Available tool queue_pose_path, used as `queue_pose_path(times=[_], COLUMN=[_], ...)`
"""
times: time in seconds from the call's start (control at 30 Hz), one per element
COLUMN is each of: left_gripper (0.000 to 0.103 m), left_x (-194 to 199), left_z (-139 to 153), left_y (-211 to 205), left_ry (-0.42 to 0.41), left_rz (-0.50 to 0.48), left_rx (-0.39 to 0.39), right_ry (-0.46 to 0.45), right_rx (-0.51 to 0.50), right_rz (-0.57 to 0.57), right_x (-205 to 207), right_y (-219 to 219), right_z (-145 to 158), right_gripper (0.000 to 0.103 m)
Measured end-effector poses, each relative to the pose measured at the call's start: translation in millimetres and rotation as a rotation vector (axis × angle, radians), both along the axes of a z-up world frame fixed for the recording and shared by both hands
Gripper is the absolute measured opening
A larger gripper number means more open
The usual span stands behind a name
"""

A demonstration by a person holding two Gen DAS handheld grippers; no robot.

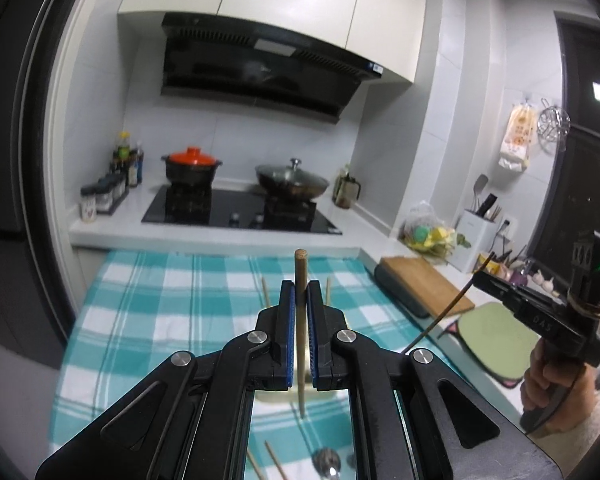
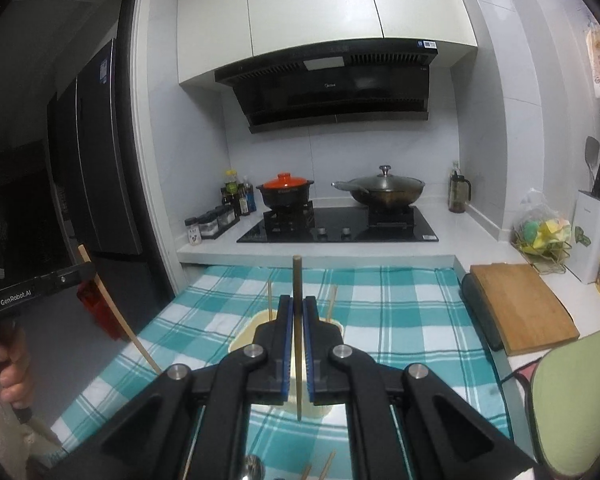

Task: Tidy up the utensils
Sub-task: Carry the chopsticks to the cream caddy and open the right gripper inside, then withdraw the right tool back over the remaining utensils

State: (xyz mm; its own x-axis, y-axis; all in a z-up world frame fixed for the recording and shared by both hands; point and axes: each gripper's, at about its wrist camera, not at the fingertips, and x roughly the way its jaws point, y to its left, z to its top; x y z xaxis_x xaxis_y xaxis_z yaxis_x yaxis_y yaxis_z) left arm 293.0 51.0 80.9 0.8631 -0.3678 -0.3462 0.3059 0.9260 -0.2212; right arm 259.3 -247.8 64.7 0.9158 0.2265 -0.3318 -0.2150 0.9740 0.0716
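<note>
My left gripper (image 1: 300,286) is shut on a light wooden chopstick (image 1: 301,268) that points up, held above the teal checked cloth (image 1: 180,300). My right gripper (image 2: 298,300) is shut on a darker chopstick (image 2: 297,280), also upright. Under both sits a cream container (image 2: 244,340) with two chopsticks (image 2: 269,300) standing in it. Each gripper shows in the other's view: the right gripper (image 1: 484,276) with its dark chopstick (image 1: 448,308), the left gripper (image 2: 76,276) with its light chopstick (image 2: 120,320). A metal spoon (image 1: 328,468) and loose chopsticks (image 1: 276,464) lie on the cloth near me.
Beyond the cloth is a black hob (image 2: 336,224) with an orange-lidded pot (image 2: 286,190) and a lidded wok (image 2: 386,190). A wooden cutting board (image 2: 520,304), a green mat (image 2: 572,400) and a white utensil holder (image 2: 592,232) stand at the right. A dark fridge (image 2: 92,160) is at the left.
</note>
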Motion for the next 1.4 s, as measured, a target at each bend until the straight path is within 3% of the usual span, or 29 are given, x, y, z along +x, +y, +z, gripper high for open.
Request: queue_pose_path(times=[0.17, 0.3, 0.6, 0.77, 0.8, 0.83, 0.9, 0.93, 0.97, 1.2, 1.4], left_gripper=[0.004, 0.004, 0.004, 0.005, 0.014, 0.020, 0.053, 0.057, 0.059, 0.073, 0.085], left_x=[41, 83, 178, 201, 204, 204, 203, 197, 192, 130, 31], left_z=[10, -4, -85, -111, -113, -115, -114, -112, -110, -96, -117], left_y=[-19, -32, -61, -71, -71, -70, -65, -61, -58, -34, -2], left_ry=[-0.025, 0.034, 0.348, 0.400, 0.404, 0.410, 0.411, 0.400, 0.391, 0.391, 0.413], left_rz=[0.010, 0.009, -0.040, -0.020, -0.012, -0.009, 0.008, 0.019, 0.023, 0.023, 0.003], left_rx=[0.024, 0.031, 0.066, 0.092, 0.093, 0.085, 0.076, 0.076, 0.082, 0.205, 0.355], right_ry=[-0.051, -0.016, 0.324, 0.418, 0.420, 0.423, 0.415, 0.404, 0.388, 0.354, 0.420], right_rx=[-0.005, -0.039, -0.041, -0.026, -0.023, -0.023, -0.003, 0.012, 0.031, -0.008, -0.062], right_rz=[0.022, 0.032, 0.103, 0.094, 0.088, 0.080, 0.062, 0.051, 0.038, 0.021, -0.015], right_x=[35, 73, 171, 213, 218, 225, 229, 230, 228, 186, 108], right_y=[12, 24, 41, 43, 43, 42, 38, 35, 31, 11, -29], right_z=[21, 12, -62, -97, -101, -104, -105, -104, -101, -89, -118], right_gripper=[0.005, 0.005, 0.005, 0.008, 0.009, 0.010, 0.028, 0.042, 0.046, 0.046, 0.046])
